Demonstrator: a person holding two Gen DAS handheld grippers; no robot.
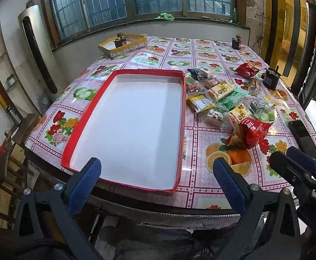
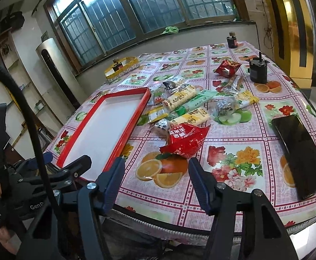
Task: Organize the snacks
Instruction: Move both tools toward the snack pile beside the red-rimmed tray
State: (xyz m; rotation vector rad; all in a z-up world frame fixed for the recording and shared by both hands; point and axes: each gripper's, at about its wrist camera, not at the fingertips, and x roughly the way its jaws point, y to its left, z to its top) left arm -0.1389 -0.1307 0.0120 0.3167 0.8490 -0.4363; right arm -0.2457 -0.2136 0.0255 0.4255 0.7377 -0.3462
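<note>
Hovering at the bottom of both frames, both grippers are short of the table edge. Left gripper (image 1: pixel 157 174) has its jaws spread wide, nothing held; right gripper (image 2: pixel 155 173) likewise wide open and empty.

Just past the left gripper, centre of the left view, sits the red tray (image 1: pixel 180 117), white inside, no snacks in it yet. Its near corner is right at the table (image 2: pixel 233 197) edge, maybe slightly over it; cannot tell for sure. Nearest snack is the red packet (image 2: pixel 185 139), mid-frame in the right view, just above the right jaws and beside the tray's right wall. Behind it the snack pile (image 1: pixel 225 95) lies in a loose overlapping heap, touching or nearly touching the tray rim. Another red bag (image 2: pixel 227 67) sits apart, upper right. Black phone (image 2: pixel 300 156) lies at the right edge of the right view. Dark canister (image 2: pixel 258 70) stands farther back; yellow box (image 1: pixel 123 43) is far, upper left.

Risks, my read: crinkly wrappers could slip from the pads; grabbing into the overlapped heap could drag neighbours; a bump on the tray's near end could push it off the edge; a wide right sweep could clip the phone.

Room: open cloth lies between packet and phone, and the tray interior is fully free.
</note>
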